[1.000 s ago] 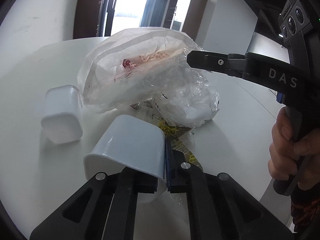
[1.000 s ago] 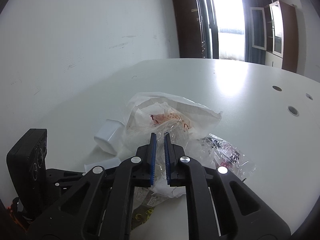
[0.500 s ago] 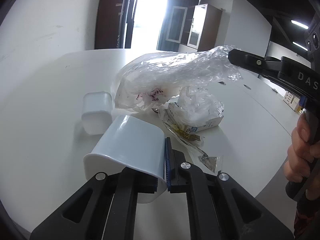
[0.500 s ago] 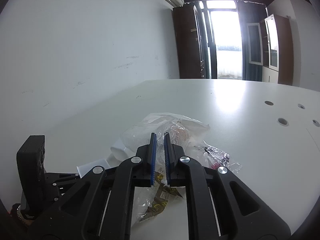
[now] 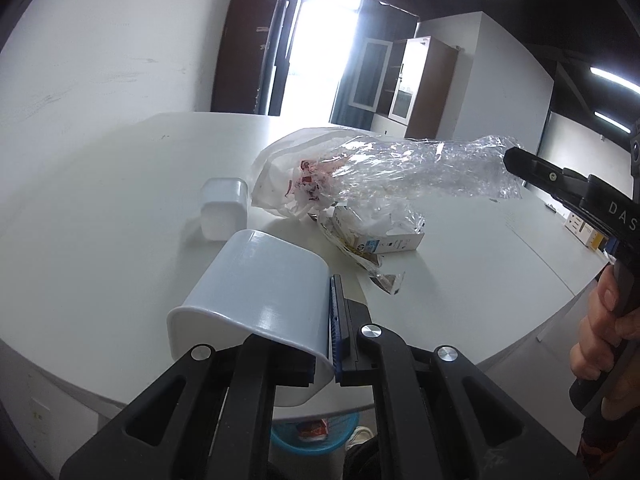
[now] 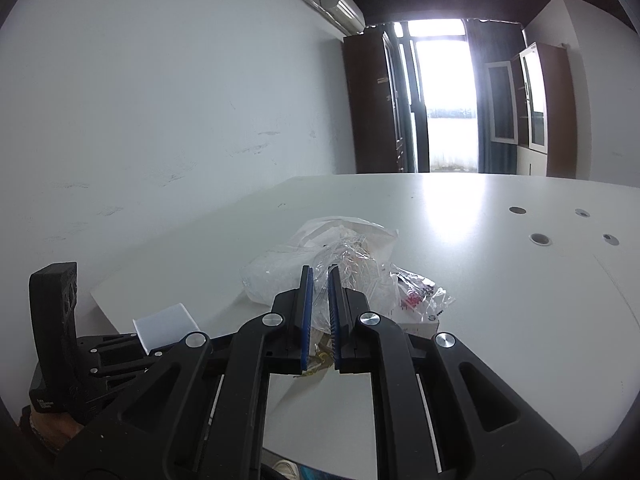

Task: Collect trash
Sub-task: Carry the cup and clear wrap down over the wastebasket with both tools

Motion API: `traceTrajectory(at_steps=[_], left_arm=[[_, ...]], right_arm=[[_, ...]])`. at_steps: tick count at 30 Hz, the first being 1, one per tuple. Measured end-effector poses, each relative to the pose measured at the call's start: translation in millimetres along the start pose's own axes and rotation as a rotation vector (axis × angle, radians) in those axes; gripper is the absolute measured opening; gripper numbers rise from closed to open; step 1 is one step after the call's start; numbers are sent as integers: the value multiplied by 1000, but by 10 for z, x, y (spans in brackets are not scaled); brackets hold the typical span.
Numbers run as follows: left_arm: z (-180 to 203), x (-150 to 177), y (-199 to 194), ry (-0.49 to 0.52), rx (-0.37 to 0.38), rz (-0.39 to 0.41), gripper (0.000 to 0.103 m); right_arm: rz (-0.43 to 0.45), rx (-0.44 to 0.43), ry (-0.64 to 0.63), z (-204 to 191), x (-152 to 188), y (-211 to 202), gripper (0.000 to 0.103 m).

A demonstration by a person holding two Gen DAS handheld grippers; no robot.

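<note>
My left gripper (image 5: 326,320) is shut on the rim of a white plastic cup (image 5: 256,288) and holds it tilted above the near table edge. My right gripper (image 6: 320,284) is shut on a clear plastic bag (image 5: 416,168) with paper scraps inside, lifted and stretched above the table; in its own view the bag (image 6: 352,256) hangs ahead of the fingers. Under the bag lie a small white carton (image 5: 392,240) and a yellow-printed wrapper (image 5: 360,252). A second white cup (image 5: 223,208) lies upside down to the left.
The white table (image 5: 100,200) runs back to a white wall on the left. A blue basket (image 5: 316,432) with trash stands on the floor below the near edge. Round cable holes (image 6: 540,239) sit at the table's right. Cabinets and a bright door are at the back.
Both grippers have pulled back and up from the pile. The right gripper has lifted the clear bag off the table, uncovering the carton and wrapper. The left still holds the cup.
</note>
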State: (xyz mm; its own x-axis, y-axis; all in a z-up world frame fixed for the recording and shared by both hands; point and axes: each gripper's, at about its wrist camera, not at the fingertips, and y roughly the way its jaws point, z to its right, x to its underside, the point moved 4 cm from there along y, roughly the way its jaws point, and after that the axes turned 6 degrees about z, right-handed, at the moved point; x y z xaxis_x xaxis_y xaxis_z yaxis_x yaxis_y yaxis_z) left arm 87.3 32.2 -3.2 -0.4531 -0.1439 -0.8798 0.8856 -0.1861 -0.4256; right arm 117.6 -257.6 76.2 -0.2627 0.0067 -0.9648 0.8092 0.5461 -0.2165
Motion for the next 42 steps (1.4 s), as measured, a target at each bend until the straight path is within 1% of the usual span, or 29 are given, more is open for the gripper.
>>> traceTrajectory(at_steps=[2,7,10,15,22,26,32,38,42], left_arm=[[90,49,-36,4,1,0,5],[363,126,-255,45,18,27,5],[476,175,-378,74,19,37,5],[529,355,-552,92,20,19,5],[442,636,-783,106,-3,-3,5],[346,796,-773,102,-18,-38,5],[264,1081,-609,77,-20,-109,5],[214,1454,-361,57,-10,-190,5],[200,1670,-185,40,18,-226,5]], right_arm=[[8,-6,-6,-26,26,-119,7],[30,0,-2,-32,82,-444,7],[22,9,0,-75,218,-605,7],[-1,11,24,-74,471,-801,7],[-41,0,-14,-208,772,-1064,7],[-85,-6,-23,-269,972,-1129,7],[-176,-11,-32,-325,1342,-1063,7],[-272,11,-7,-201,1761,-886,7],[-325,32,12,-112,2033,-752,7]])
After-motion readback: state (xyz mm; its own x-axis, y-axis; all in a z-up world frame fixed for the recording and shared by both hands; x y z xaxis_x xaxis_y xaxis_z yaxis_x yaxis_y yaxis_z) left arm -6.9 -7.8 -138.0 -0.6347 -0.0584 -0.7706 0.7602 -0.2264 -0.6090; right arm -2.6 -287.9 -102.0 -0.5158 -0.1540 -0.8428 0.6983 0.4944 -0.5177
